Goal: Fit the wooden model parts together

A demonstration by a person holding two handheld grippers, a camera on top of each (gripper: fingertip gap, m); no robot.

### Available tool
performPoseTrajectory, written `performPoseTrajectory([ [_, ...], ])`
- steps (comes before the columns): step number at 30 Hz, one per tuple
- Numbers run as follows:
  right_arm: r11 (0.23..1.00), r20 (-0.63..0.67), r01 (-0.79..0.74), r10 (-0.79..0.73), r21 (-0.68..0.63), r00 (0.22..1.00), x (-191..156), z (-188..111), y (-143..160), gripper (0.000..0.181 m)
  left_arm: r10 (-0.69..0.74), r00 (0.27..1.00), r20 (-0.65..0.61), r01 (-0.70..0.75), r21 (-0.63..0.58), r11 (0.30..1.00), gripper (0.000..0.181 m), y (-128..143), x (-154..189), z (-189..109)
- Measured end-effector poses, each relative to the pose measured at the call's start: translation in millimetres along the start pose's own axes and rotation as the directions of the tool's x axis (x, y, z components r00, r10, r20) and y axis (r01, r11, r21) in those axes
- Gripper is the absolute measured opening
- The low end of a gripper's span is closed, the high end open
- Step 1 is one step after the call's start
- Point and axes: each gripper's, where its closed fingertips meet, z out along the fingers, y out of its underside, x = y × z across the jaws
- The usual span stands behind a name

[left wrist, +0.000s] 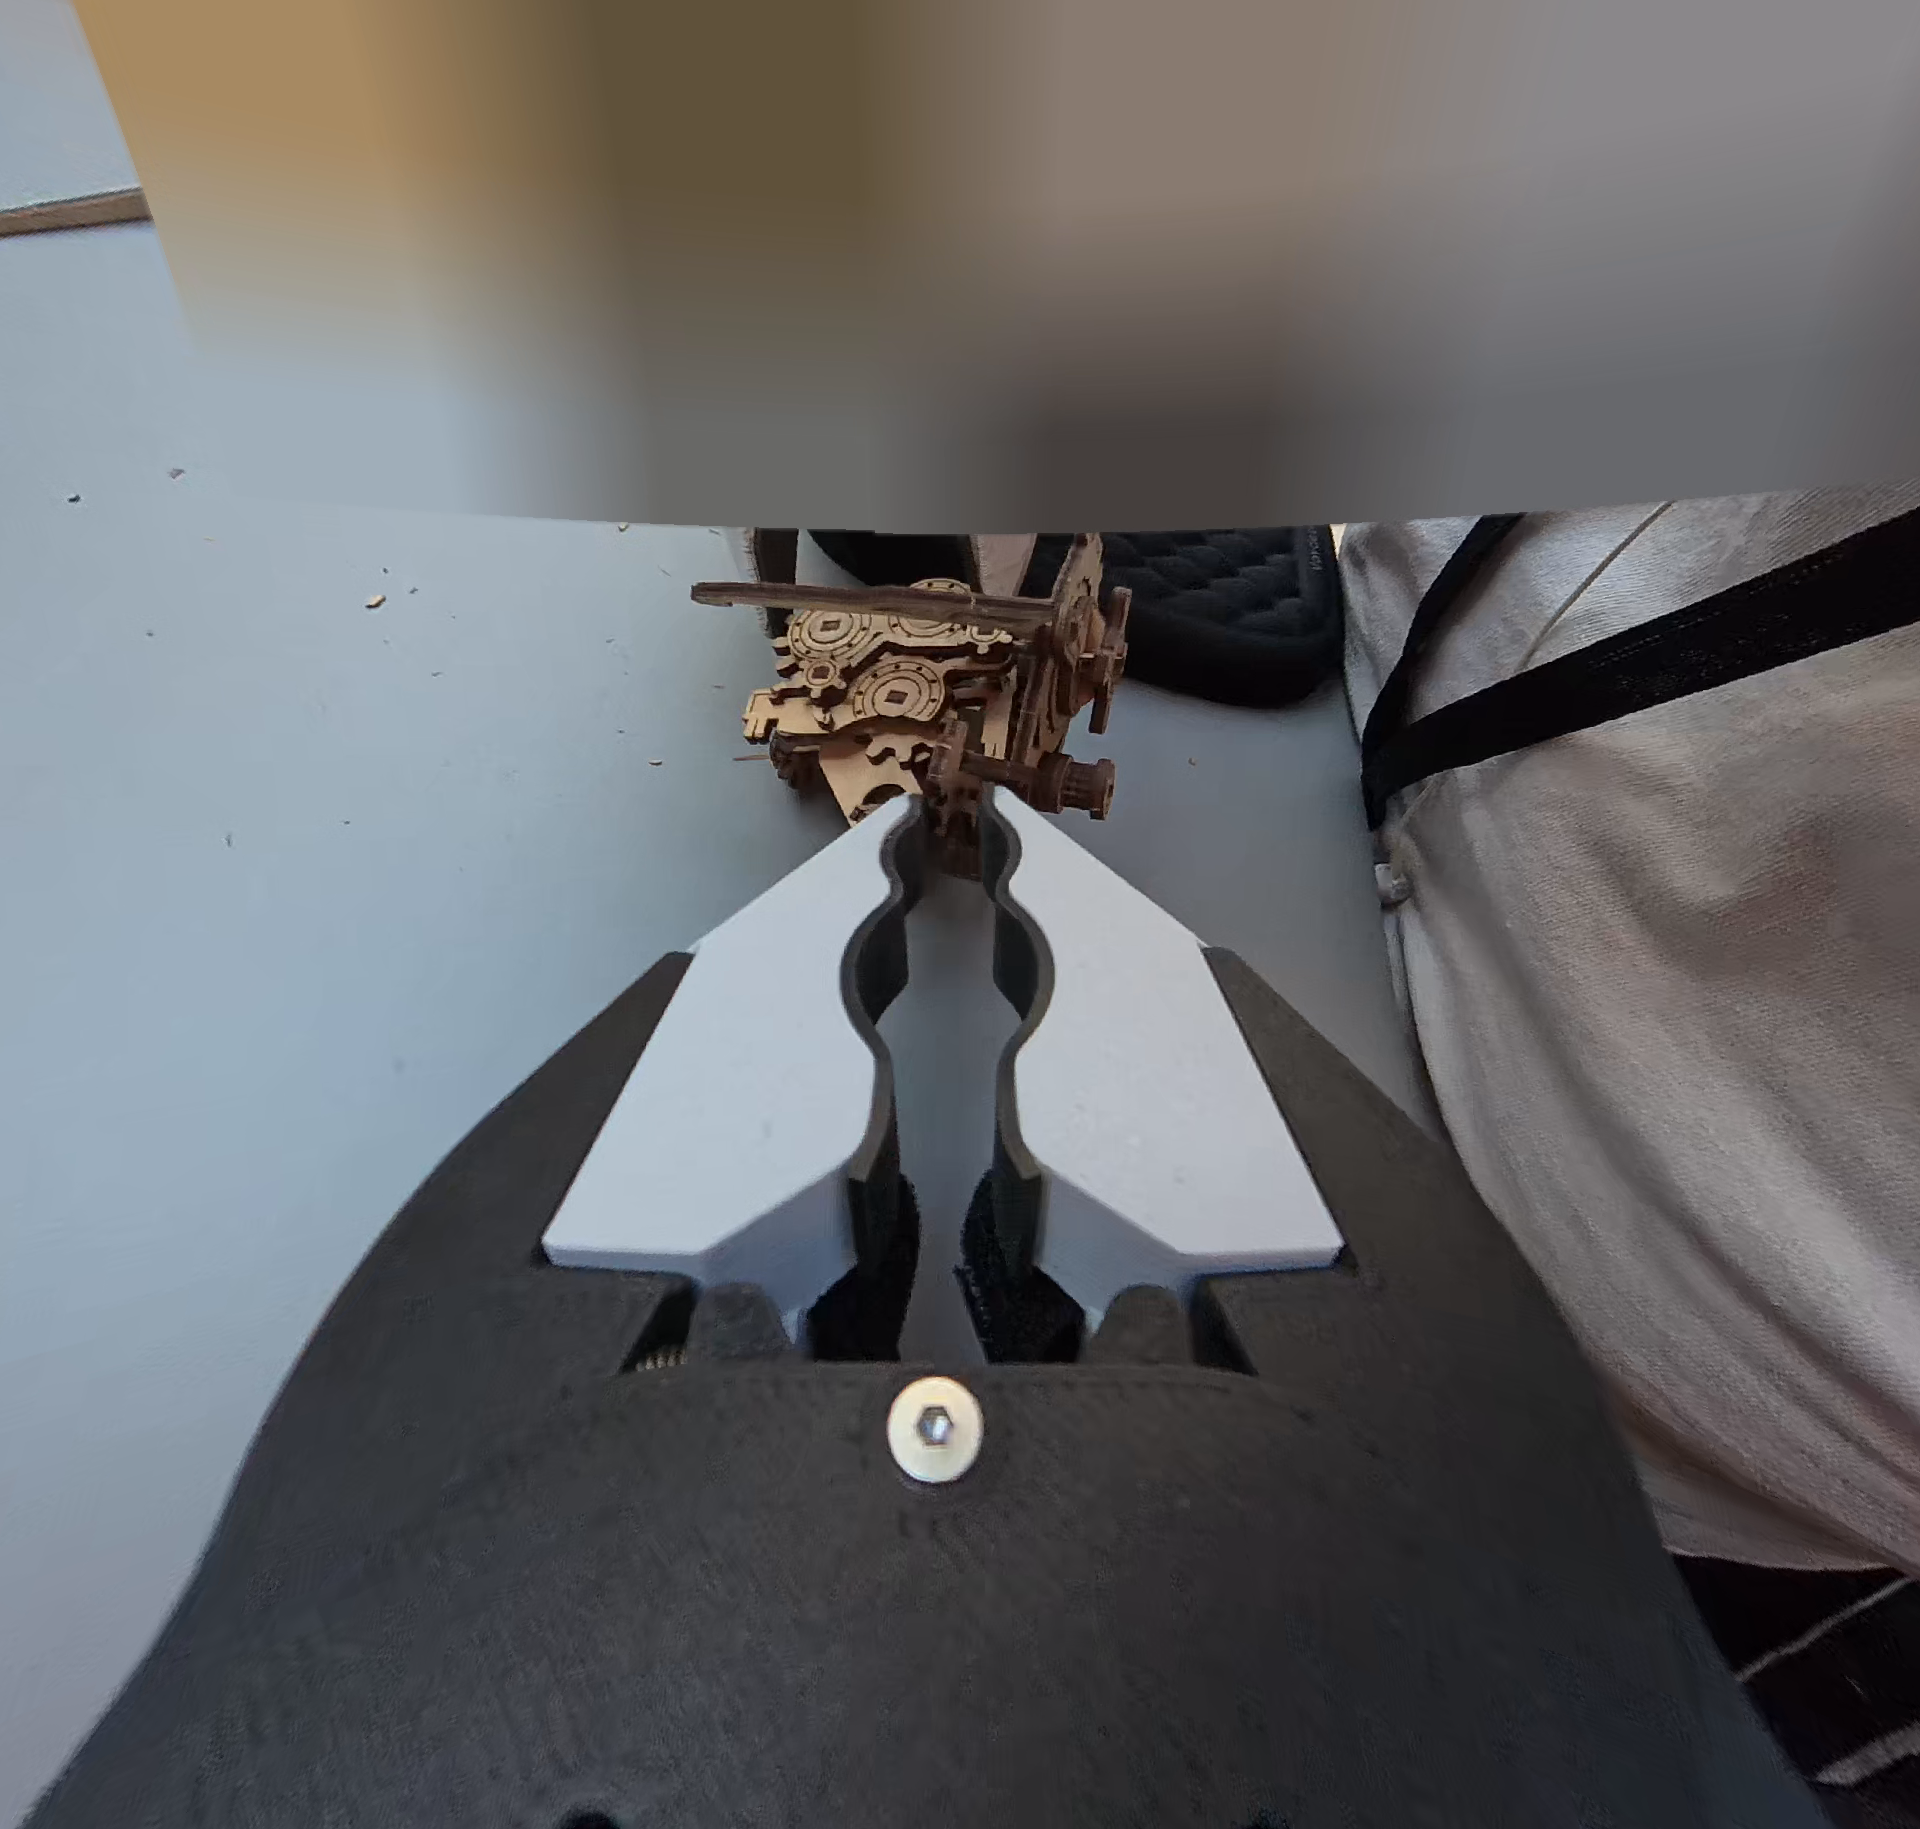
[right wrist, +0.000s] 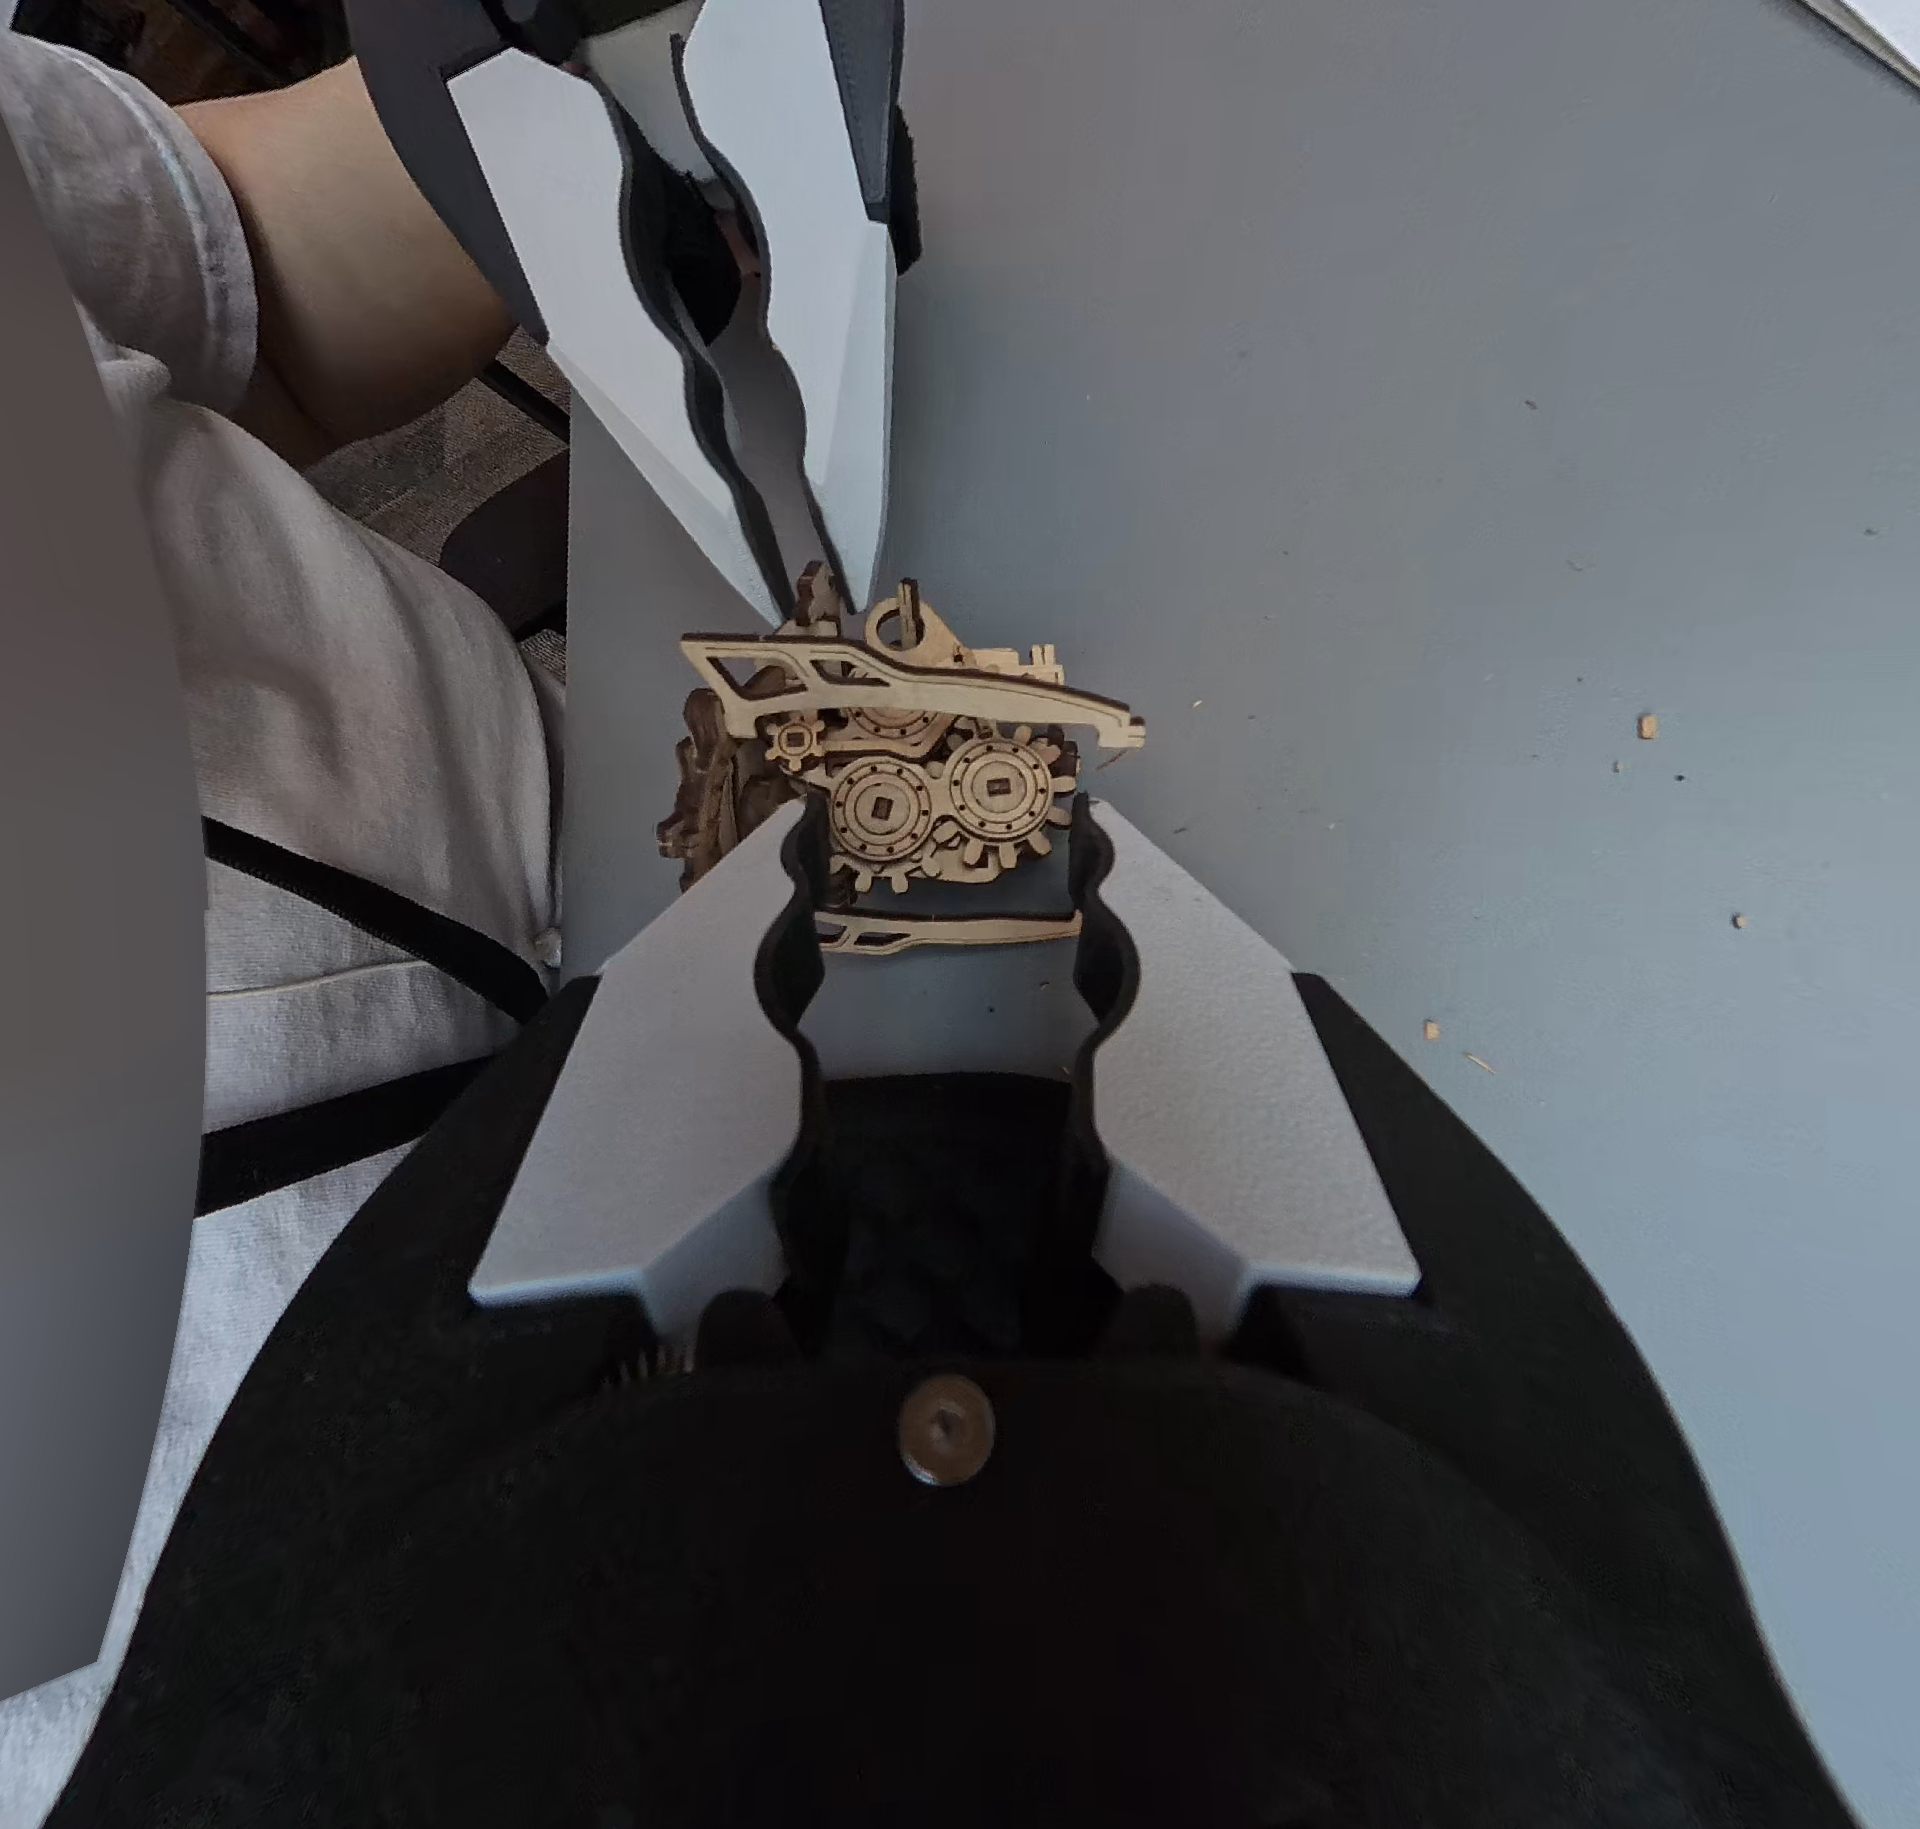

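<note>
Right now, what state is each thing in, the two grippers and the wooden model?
left gripper: fingers shut on a small tab of the wooden model.
right gripper: fingers wide apart around the gears, grip unclear.
wooden model: partly assembled, held above the table.
table: dotted with wood crumbs.

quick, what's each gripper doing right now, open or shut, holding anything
Left gripper: shut on the wooden model, pinched at its near edge.
Right gripper: open, fingers either side of the model's gears; no grip visible.
</note>
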Motion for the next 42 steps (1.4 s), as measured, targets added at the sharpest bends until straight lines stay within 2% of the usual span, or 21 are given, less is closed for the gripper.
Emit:
performPoseTrajectory([
  [14,1.000,-0.006,-0.001,0.001,0.021,1.000,0,-5,-5,0.046,-0.053,0.998,0.018,0.053,0.004,0.999,0.004,-2,-2,4],
  [20,0.996,0.013,-0.045,0.044,0.078,0.999,1,-5,-6,0.045,-0.109,0.994,0.027,0.108,0.029,0.994,0.004,-3,-4,5],
  [32,0.994,-0.027,-0.042,0.045,0.104,0.999,-1,-4,-4,0.046,-0.110,0.993,0.038,0.108,0.050,0.993,0.006,-1,-2,6],
  [42,0.995,0.020,-0.036,0.034,0.098,0.999,-7,-2,-1,0.046,-0.077,0.995,-0.068,0.080,0.029,0.996,0.009,2,10,10],
])
